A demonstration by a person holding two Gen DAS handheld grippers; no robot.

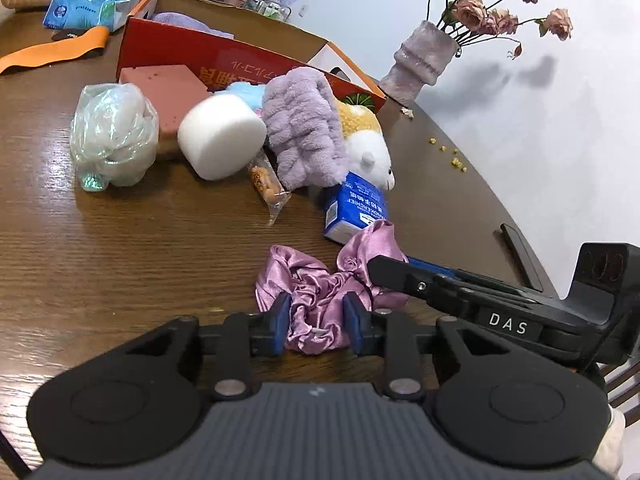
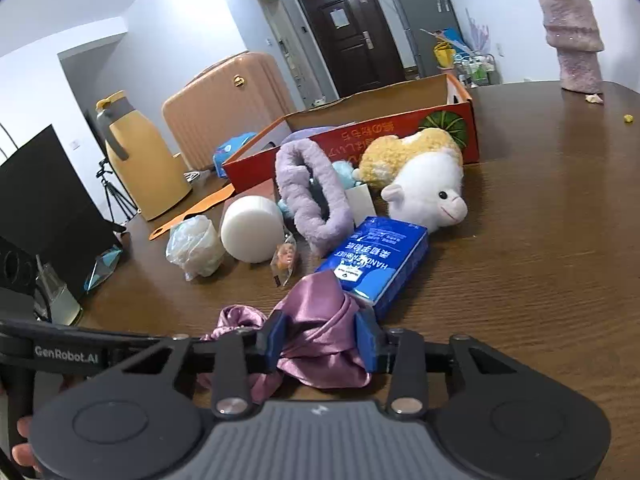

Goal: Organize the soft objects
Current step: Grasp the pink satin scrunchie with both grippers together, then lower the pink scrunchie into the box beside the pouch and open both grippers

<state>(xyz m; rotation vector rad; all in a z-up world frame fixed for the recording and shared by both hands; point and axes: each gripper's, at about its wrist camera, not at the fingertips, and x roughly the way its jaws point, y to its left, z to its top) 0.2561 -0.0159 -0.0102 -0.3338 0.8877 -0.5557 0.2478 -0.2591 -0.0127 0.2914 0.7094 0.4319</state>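
Note:
A crumpled pink satin cloth lies on the wooden table near its front. My left gripper is shut on one end of it. My right gripper is shut on the other end; it shows in the left wrist view coming in from the right. Behind lie a blue tissue pack, a lilac fluffy headband, a white and yellow plush sheep, a white sponge cylinder and a red cardboard box with a purple towel inside.
A bagged soft item, a pink foam block, a snack packet and an orange strap lie on the table. A vase of dried roses stands at the back right. A yellow flask stands at the left.

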